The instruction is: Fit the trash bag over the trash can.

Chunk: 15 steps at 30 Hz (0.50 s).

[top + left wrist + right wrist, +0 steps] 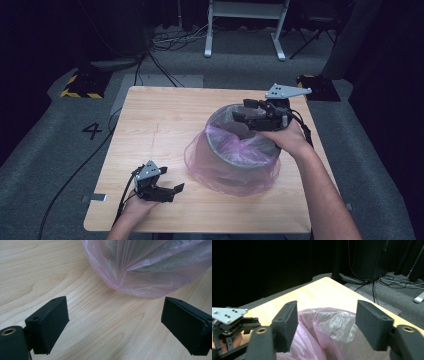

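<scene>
A grey round bin (218, 141) lined with a thin pink plastic bag (225, 172) stands on the right half of the wooden table (165, 115). The bag spills over the rim and bunches on the tabletop around the bin's base. My right gripper (244, 112) hovers over the bin's far rim, pointing left, jaws apart. In the right gripper view the crumpled bag (332, 325) lies just beyond and below the pads, which do not press on it. My left gripper (175, 189) rests open near the table's front left. Ahead of it lies the bag's bulge (145, 270), untouched.
The table's front edge runs close behind the left hand. A white metal frame (245, 25) and cables (165, 40) lie on the grey carpet beyond the table. Yellow-black striped blocks (82, 85) sit at the far left and far right.
</scene>
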Each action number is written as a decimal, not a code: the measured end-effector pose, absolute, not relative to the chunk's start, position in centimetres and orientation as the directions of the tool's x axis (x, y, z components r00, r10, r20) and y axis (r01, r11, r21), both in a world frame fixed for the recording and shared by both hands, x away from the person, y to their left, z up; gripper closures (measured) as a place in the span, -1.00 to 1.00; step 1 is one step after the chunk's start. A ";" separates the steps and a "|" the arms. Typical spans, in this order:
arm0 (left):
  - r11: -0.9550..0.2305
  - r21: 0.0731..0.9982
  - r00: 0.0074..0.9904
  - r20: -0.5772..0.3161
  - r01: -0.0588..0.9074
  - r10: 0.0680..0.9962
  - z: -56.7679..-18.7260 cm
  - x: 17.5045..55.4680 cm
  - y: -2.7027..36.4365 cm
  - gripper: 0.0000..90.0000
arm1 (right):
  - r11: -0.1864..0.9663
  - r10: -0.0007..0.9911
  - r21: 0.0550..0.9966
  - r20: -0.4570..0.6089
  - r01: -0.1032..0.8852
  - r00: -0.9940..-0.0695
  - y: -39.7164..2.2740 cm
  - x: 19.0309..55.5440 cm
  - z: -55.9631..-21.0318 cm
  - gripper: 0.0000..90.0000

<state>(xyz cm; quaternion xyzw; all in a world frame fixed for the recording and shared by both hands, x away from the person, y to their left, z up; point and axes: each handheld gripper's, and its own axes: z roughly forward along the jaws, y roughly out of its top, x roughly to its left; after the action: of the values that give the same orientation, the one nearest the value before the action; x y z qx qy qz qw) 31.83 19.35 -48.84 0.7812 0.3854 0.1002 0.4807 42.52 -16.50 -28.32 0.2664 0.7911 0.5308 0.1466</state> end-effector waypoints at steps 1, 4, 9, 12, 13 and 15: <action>-0.240 0.829 0.680 -0.212 0.506 0.702 -48.8 31.8 19.3 -0.83 | 0.292 0.582 0.918 0.051 0.267 -0.811 -16.4 42.6 -28.4 0.05; -0.243 0.826 0.683 -0.216 0.509 0.698 -48.8 31.8 19.3 -0.83 | 0.280 0.593 0.931 0.023 0.233 -0.805 -16.1 42.7 -28.7 0.87; -0.223 0.833 0.677 -0.224 0.507 0.701 -48.7 31.9 19.8 -0.82 | 0.315 0.613 0.924 -0.024 0.216 -0.790 -14.9 43.3 -28.9 1.00; -0.216 0.833 0.671 -0.228 0.509 0.705 -48.7 32.0 20.0 -0.82 | 0.322 0.612 0.922 -0.030 0.214 -0.790 -14.5 43.6 -29.2 1.00; -0.217 0.834 0.673 -0.227 0.508 0.704 -48.8 32.0 20.1 -0.82 | 0.329 0.609 0.919 -0.031 0.217 -0.792 -14.2 43.6 -29.3 1.00; -0.210 0.835 0.669 -0.230 0.509 0.707 -48.7 32.0 20.1 -0.82 | 0.360 0.607 0.910 -0.061 0.207 -0.792 -13.5 43.6 -29.6 1.00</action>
<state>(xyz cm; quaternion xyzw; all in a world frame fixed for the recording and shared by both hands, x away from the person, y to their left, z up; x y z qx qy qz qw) 32.00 20.14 -48.73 0.7714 0.3941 0.1011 0.4894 43.62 -13.50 -29.61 0.2540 0.8006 0.5052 0.1982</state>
